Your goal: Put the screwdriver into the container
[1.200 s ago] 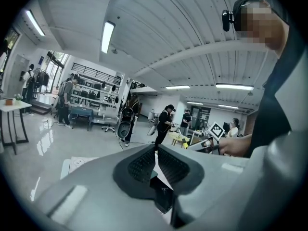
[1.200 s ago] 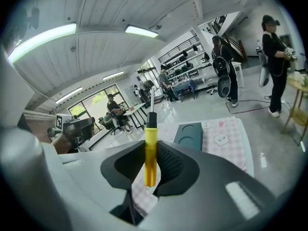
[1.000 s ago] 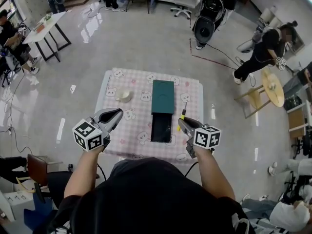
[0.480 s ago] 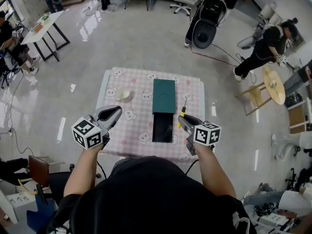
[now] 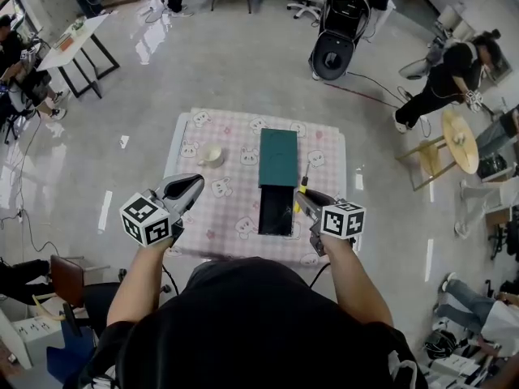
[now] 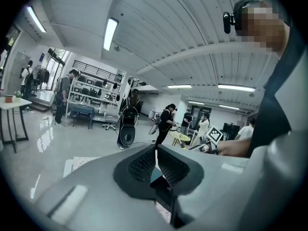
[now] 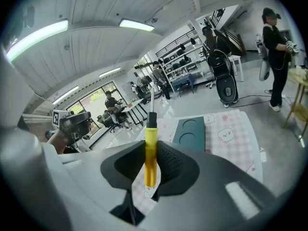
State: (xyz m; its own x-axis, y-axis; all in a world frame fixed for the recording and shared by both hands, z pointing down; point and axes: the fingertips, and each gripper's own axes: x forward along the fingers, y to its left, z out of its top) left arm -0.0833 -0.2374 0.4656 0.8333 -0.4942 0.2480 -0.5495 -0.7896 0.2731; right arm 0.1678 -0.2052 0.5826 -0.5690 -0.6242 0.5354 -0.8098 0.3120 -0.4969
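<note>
My right gripper (image 7: 152,165) is shut on a screwdriver (image 7: 151,148) with a yellow handle, black collar and thin metal shaft pointing up and away. In the head view the screwdriver (image 5: 302,186) sticks out of the right gripper (image 5: 303,202) just right of the container (image 5: 274,210), a long dark open box in the middle of the pink checked table (image 5: 231,191). A dark green lid (image 5: 278,157) lies at the container's far end. My left gripper (image 5: 193,188) hovers over the table's left front, jaws closed together with nothing between them (image 6: 155,165).
A small cream cup (image 5: 212,156) sits on the table's far left. The table stands on a glossy grey floor. People, a round yellow stool (image 5: 454,144), chairs and a white table (image 5: 69,47) stand well away around the room.
The head view has shifted slightly, so the table sits a little lower and to the right. Both grippers hold nearly the same places; the right one still grips the screwdriver.
</note>
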